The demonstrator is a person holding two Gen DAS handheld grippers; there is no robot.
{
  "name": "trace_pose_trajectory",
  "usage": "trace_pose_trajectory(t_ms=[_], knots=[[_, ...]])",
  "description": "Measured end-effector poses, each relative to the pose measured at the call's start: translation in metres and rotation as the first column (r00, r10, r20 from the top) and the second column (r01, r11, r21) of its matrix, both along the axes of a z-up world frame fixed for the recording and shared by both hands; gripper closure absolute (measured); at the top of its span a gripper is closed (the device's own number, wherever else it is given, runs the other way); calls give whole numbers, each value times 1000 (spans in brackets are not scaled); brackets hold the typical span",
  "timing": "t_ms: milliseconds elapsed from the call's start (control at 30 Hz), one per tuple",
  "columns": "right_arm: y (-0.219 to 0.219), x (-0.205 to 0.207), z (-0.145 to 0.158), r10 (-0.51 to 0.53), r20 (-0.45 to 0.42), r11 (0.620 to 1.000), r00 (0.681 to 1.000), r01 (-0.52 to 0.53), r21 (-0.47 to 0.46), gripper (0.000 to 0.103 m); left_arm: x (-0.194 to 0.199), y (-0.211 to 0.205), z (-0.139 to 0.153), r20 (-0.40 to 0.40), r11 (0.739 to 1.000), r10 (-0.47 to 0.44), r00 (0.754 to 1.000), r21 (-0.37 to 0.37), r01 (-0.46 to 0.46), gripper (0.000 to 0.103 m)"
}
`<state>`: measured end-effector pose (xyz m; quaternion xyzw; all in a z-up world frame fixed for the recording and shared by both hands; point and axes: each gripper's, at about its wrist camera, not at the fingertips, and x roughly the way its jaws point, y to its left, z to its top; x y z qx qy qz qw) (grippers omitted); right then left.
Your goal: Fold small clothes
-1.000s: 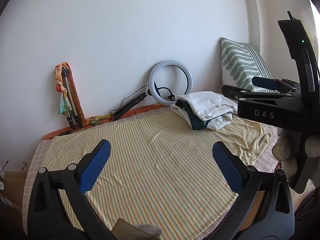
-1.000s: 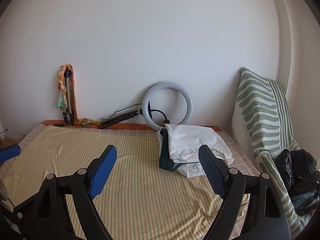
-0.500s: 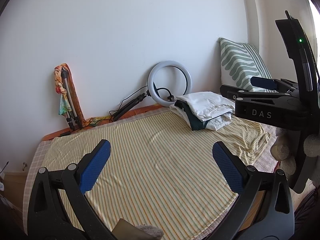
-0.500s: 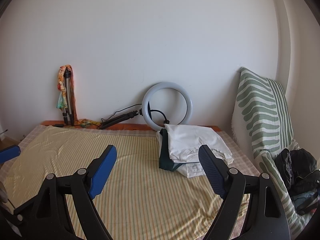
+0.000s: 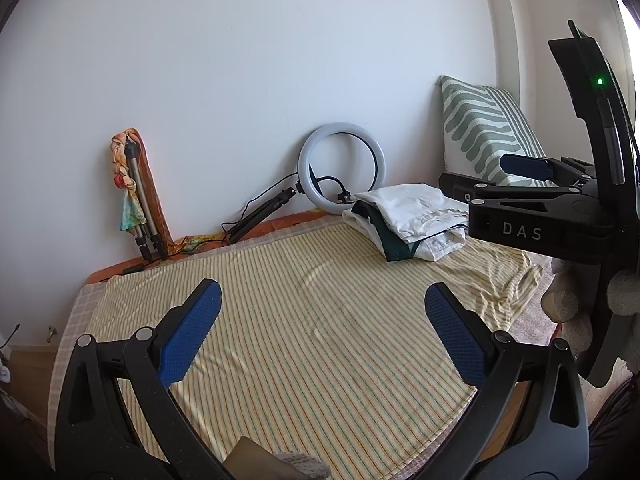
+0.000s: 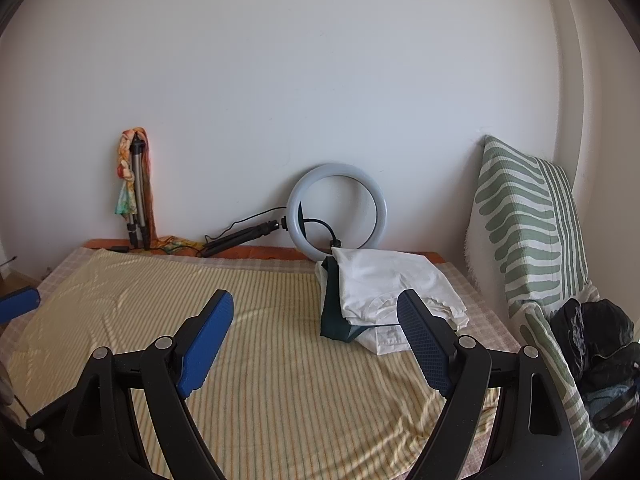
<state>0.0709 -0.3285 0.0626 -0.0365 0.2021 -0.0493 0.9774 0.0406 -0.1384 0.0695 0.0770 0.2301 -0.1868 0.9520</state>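
Beyond the gaping right tongs (image 6: 316,316), folded clothes (image 6: 384,284).

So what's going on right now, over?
Left gripper and right gripper open, holding nothing. Folded clothes pile sits by the ring light. Striped sheet bare ahead, nothing blocking.

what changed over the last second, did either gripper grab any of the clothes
Nothing visibly changed. The left gripper and right gripper both hang open and empty over the striped sheet, and the pile of folded clothes lies untouched by the ring light.
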Motion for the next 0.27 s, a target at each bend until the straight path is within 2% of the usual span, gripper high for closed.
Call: trace_pose_trajectory(t_ms=[267], knots=[[2,2,-1,3,-2,1000,1000,-3,0,19,2,6,1,17,1000,-4,1000,2,4,0]])
